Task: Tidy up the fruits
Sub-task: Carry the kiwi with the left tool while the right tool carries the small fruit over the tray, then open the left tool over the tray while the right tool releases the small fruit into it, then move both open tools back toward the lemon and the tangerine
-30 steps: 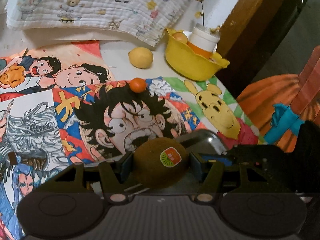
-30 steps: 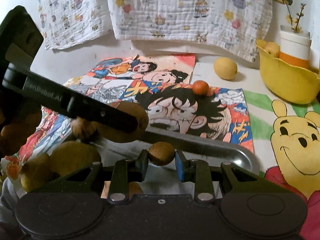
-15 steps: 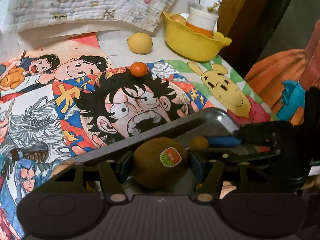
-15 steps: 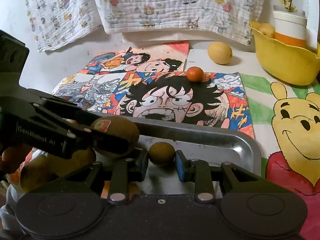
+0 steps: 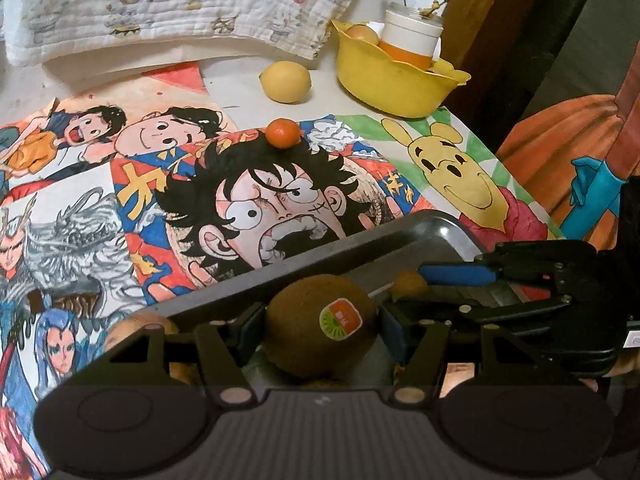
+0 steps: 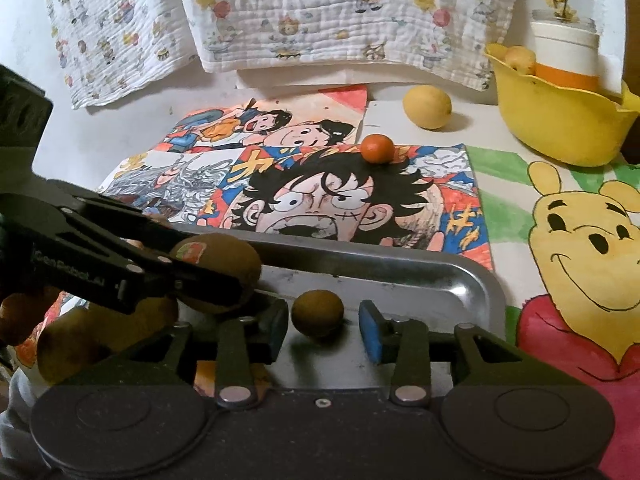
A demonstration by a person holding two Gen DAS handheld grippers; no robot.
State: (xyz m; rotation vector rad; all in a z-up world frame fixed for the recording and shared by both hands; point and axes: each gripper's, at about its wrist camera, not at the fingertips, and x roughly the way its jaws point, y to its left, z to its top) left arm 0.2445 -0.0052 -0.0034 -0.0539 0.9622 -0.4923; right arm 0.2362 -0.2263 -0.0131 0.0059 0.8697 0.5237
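Observation:
My left gripper (image 5: 318, 324) holds a brown kiwi (image 5: 304, 332) with a green and orange sticker just over the metal tray (image 5: 320, 252). Its jaws are starting to open, though the pads still meet the kiwi's sides. In the right wrist view that kiwi (image 6: 224, 264) shows behind the left gripper's fingers (image 6: 192, 280). My right gripper (image 6: 324, 320) is opening, and a small round brown fruit (image 6: 318, 312) lies on the tray (image 6: 440, 280) between its blue pads with a gap on each side.
A small orange fruit (image 6: 377, 149) sits on the cartoon drawings beyond the tray, and a lemon (image 6: 427, 107) lies farther back. A yellow bowl (image 6: 560, 120) with a white and orange jar stands at the back right. Brownish fruits (image 6: 72, 344) crowd the tray's left end.
The right jaws have parted and let go of the small brown fruit, which now rests on the tray. The left gripper has brought the kiwi down to the tray beside it.

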